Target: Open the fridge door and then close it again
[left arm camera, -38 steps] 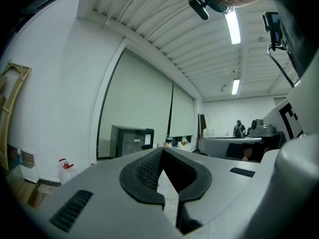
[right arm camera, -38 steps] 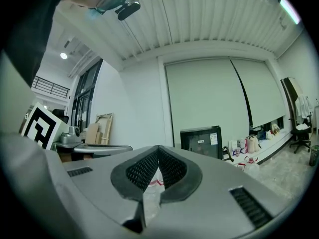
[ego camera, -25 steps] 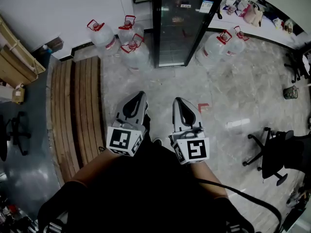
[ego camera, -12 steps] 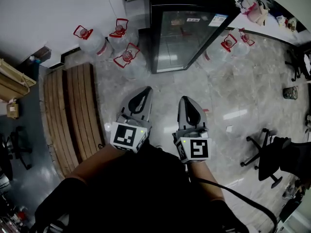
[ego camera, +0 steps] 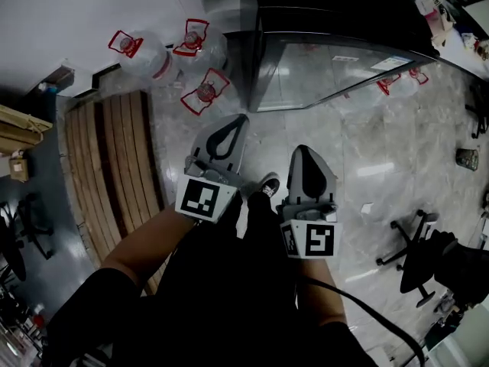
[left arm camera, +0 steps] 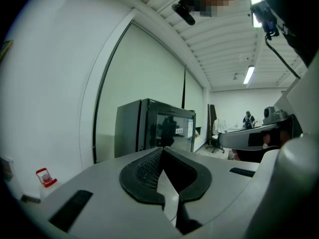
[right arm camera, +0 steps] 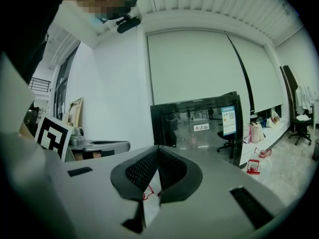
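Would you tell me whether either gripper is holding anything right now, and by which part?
Nothing is held. The left gripper and the right gripper are both shut and empty, short of the fridge.

Glossy glass fridge door, polished stone floor, wooden bench.

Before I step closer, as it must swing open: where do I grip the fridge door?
Fridge door: no handle shows, so pinch its black frame at a vertical edge, coming from the front. Which edge swings free I cannot tell.
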The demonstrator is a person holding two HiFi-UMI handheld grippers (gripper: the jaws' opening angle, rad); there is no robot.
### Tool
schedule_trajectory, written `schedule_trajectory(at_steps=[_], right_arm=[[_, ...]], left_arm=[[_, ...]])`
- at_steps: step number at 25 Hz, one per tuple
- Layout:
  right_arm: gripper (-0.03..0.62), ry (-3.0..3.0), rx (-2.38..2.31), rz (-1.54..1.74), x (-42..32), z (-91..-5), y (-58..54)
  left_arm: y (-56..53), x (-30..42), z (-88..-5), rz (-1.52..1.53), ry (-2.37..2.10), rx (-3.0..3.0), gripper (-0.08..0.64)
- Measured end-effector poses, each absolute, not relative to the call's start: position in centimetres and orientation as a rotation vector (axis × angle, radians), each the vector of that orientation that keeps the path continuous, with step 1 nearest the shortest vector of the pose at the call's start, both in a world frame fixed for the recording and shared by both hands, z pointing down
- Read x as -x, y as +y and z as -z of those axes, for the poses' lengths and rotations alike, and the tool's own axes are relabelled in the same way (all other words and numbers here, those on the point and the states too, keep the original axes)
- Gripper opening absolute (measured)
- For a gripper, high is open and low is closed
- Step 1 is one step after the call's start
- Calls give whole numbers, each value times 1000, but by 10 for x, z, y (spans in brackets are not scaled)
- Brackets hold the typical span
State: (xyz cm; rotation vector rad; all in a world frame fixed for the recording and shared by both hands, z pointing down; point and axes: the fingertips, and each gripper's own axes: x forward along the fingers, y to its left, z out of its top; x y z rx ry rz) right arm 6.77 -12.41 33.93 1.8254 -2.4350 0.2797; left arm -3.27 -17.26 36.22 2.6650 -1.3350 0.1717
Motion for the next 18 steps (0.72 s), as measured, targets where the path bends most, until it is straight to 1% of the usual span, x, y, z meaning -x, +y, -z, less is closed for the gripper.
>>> schedule_trajectory(at_steps=[7, 9, 11, 15, 18], right_arm=[[15, -2441, -1715, -373, -77, -420, -160], [15, -2421, -1710, -386, -82, -440, -163], [15, -2390, -1720, -420, -89, -460, -164], [15, -2363, -1760, -477, -96, -486, -164], [15, -2353, -1768, -515, -92, -500, -166]], left_arm=[[-234, 25, -446, -147, -1315, -2715, 16], [-246, 23, -460, -132, -1306, -2726, 31], [-253, 16, -467, -100, -1288, -2745, 76], [-267, 5, -478, -101, -1234, -2791, 131], [-279, 1, -481, -96, -1208, -2846, 141]])
